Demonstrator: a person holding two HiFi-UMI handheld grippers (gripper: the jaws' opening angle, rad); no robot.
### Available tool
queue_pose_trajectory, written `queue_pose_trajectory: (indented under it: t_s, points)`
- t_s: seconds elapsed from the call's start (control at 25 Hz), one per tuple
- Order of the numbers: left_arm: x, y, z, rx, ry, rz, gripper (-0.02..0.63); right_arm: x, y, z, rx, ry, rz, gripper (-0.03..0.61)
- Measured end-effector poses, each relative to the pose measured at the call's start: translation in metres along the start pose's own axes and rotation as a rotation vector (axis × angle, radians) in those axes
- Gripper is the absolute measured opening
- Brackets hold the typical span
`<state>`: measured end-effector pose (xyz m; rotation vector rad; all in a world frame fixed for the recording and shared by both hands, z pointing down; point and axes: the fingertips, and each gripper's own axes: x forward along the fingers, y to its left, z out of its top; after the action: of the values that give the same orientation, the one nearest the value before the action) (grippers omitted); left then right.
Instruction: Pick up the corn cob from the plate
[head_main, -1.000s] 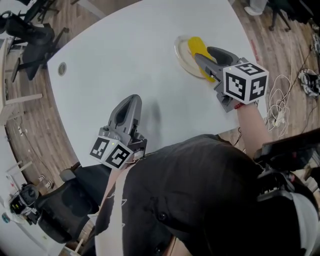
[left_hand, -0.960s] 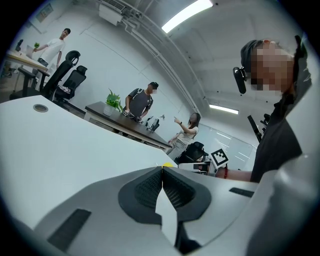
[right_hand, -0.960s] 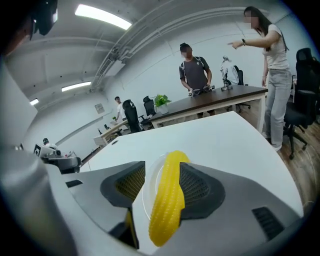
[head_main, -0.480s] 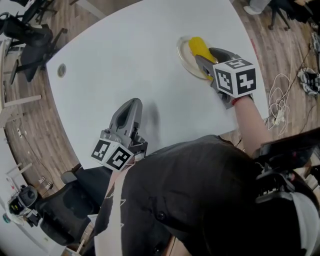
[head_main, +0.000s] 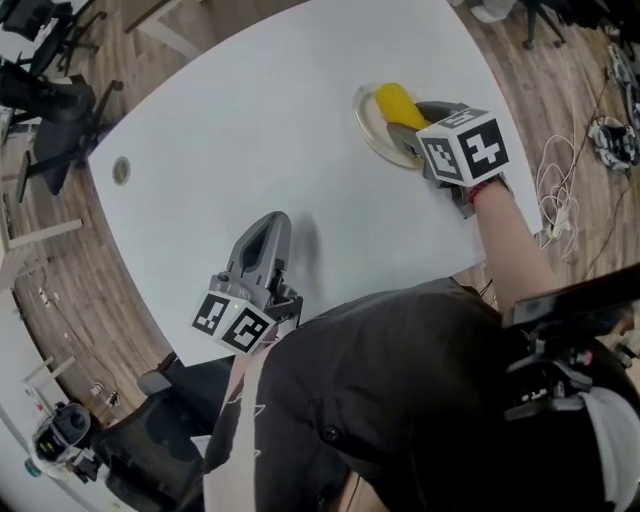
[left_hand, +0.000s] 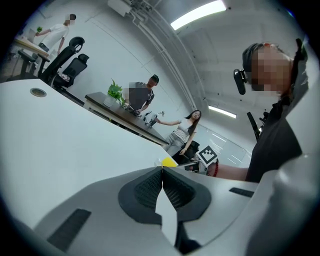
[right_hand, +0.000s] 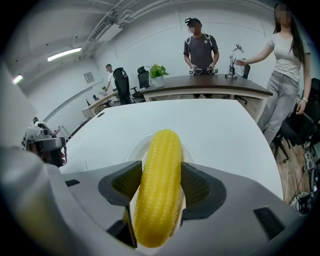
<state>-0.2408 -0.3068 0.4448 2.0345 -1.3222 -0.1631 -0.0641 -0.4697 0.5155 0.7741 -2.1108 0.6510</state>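
A yellow corn cob (head_main: 395, 102) lies on a pale round plate (head_main: 366, 120) at the far right of the white table. My right gripper (head_main: 410, 126) points steeply down over the plate and straddles the cob. In the right gripper view the corn cob (right_hand: 159, 185) runs lengthwise between the two pads, the jaws are opening, and the plate (right_hand: 132, 149) shows beneath. My left gripper (head_main: 268, 224) rests low over the table's near side, shut and empty. From the left gripper view, its jaws (left_hand: 161, 170) meet, with a bit of the yellow cob (left_hand: 169, 161) far off.
The table's right edge (head_main: 500, 190) runs close behind the right hand. A small round grommet (head_main: 121, 171) sits at the table's left. Office chairs (head_main: 50, 100) stand on the wooden floor to the left, cables (head_main: 560, 200) to the right. People stand by a far desk (right_hand: 210, 82).
My right gripper has come down and tipped more steeply over the corn cob, so the cob now sits deeper between its jaws. The left gripper has barely shifted.
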Motion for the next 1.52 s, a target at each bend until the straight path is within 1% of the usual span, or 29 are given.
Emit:
queue_pose_trajectory:
  t_s: [0.16, 0.24, 0.36, 0.48, 0.64, 0.84, 1.04, 1.24, 1.36, 1.52]
  points:
    - [0.017, -0.006, 0.001, -0.027, 0.078, -0.1, 0.015, 0.004, -0.001, -0.002, 0.035, 0.036, 0.033, 0.255]
    - [0.026, -0.01, 0.006, -0.014, 0.083, -0.144, 0.015, 0.004, -0.004, -0.001, 0.058, 0.038, 0.028, 0.253]
    - [0.032, -0.012, 0.009, -0.003, 0.069, -0.15, 0.015, 0.004, -0.005, -0.003, 0.049, 0.05, 0.008, 0.253]
    - [0.031, -0.018, 0.008, 0.002, 0.056, -0.122, 0.015, 0.004, -0.006, -0.003, 0.015, 0.052, -0.008, 0.253]
    - [0.02, -0.034, 0.006, -0.016, 0.018, -0.075, 0.015, 0.001, -0.006, -0.006, -0.005, 0.032, -0.013, 0.253]
    - [-0.001, -0.055, -0.005, -0.031, -0.067, 0.032, 0.015, -0.004, -0.011, -0.008, -0.023, -0.038, 0.027, 0.255]
    - [-0.038, -0.074, -0.018, -0.039, -0.134, 0.147, 0.015, -0.003, -0.005, -0.008, -0.079, -0.028, 0.076, 0.255]
    - [-0.068, -0.089, -0.029, -0.061, -0.181, 0.241, 0.015, -0.007, -0.005, -0.005, -0.095, -0.026, 0.096, 0.253]
    - [-0.089, -0.094, -0.033, -0.087, -0.214, 0.282, 0.015, -0.006, -0.003, -0.003, -0.101, -0.022, 0.098, 0.253]
    - [-0.116, -0.095, -0.036, -0.12, -0.278, 0.305, 0.015, -0.008, 0.0, 0.0, -0.101, -0.051, 0.063, 0.252]
